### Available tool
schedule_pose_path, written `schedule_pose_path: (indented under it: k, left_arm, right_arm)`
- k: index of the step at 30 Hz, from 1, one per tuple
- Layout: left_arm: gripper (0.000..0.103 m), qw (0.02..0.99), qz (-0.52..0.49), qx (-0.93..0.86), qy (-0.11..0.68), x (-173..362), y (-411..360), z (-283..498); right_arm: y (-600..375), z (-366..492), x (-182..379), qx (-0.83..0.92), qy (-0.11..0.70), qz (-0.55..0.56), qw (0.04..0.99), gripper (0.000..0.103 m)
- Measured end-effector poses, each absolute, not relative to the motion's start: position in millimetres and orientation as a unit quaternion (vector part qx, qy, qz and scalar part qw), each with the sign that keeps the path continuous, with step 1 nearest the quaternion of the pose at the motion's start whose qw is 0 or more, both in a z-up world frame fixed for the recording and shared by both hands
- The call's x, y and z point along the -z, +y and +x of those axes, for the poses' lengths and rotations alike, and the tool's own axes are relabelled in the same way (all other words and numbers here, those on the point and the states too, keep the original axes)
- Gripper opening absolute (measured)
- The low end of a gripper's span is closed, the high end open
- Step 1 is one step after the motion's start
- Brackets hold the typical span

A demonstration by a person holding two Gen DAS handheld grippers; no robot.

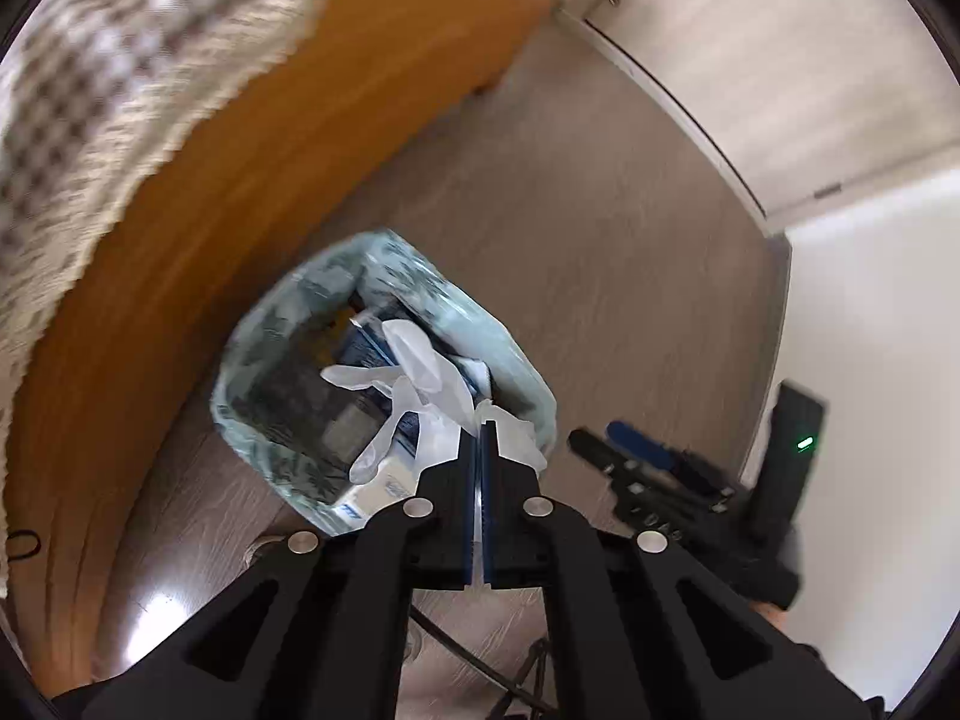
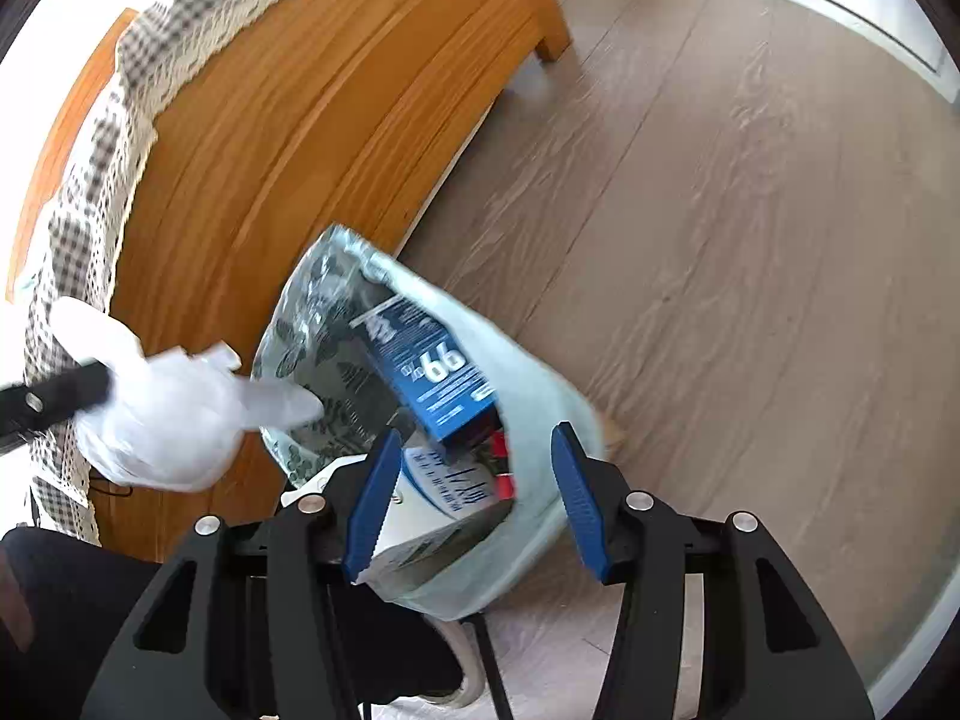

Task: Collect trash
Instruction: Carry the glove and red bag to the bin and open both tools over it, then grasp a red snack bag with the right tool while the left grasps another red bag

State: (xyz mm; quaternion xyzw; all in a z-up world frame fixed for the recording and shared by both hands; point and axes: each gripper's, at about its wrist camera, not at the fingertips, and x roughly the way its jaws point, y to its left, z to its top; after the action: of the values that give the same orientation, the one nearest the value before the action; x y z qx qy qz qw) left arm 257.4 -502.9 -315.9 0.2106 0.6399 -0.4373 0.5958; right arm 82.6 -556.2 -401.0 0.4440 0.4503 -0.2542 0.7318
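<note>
A pale green trash bag (image 1: 273,306) with a leaf print stands open on the wood floor, beside a wooden bed frame. My left gripper (image 1: 479,432) hangs over its mouth, shut on a crumpled translucent white glove (image 1: 420,372). In the right wrist view the same glove (image 2: 174,420) dangles from the left gripper (image 2: 99,387) just left of the bag (image 2: 540,408). My right gripper (image 2: 477,435) is open above the bag with nothing between its blue pads. A blue box (image 2: 432,372) marked "99" lies tilted in the bag's mouth, on top of a white carton (image 2: 432,510).
The orange wooden bed frame (image 2: 270,120) with a checked, lace-edged cloth (image 2: 90,198) runs along the left. A white door and wall (image 1: 780,60) close off the right. A black cable (image 1: 456,642) crosses the floor near the bottom. Bare floorboards (image 2: 720,240) stretch to the right.
</note>
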Motion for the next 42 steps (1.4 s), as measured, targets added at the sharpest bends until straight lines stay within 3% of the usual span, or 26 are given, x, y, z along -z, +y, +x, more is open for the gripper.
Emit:
schedule_pose_path:
  k: [6, 7, 8, 9, 27, 42]
  left_arm:
    - [0.000, 0.547, 0.286, 0.431, 0.658, 360, -530, 223]
    - [0.014, 0.545, 0.303, 0.423, 0.657, 369, -534, 220]
    - [0.043, 0.545, 0.315, 0.415, 0.658, 376, -537, 217]
    - [0.054, 0.548, 0.322, 0.406, 0.656, 383, -538, 218]
    - [0.058, 0.601, 0.296, 0.380, 0.638, 348, -516, 238]
    - [0.066, 0.692, 0.157, 0.441, 0.549, 194, -426, 326]
  right_arm:
    - [-571, 64, 384, 0.285, 0.432, 0.441, 0.734, 0.051]
    - [-573, 61, 382, 0.286, 0.431, 0.440, 0.734, 0.051]
    - [-575, 60, 380, 0.287, 0.431, 0.438, 0.735, 0.051]
    - [-575, 59, 379, 0.287, 0.432, 0.435, 0.736, 0.051]
    - [-559, 74, 369, 0.274, 0.486, 0.393, 0.731, 0.054]
    - [-542, 147, 264, 0.290, 0.478, 0.274, 0.783, 0.054]
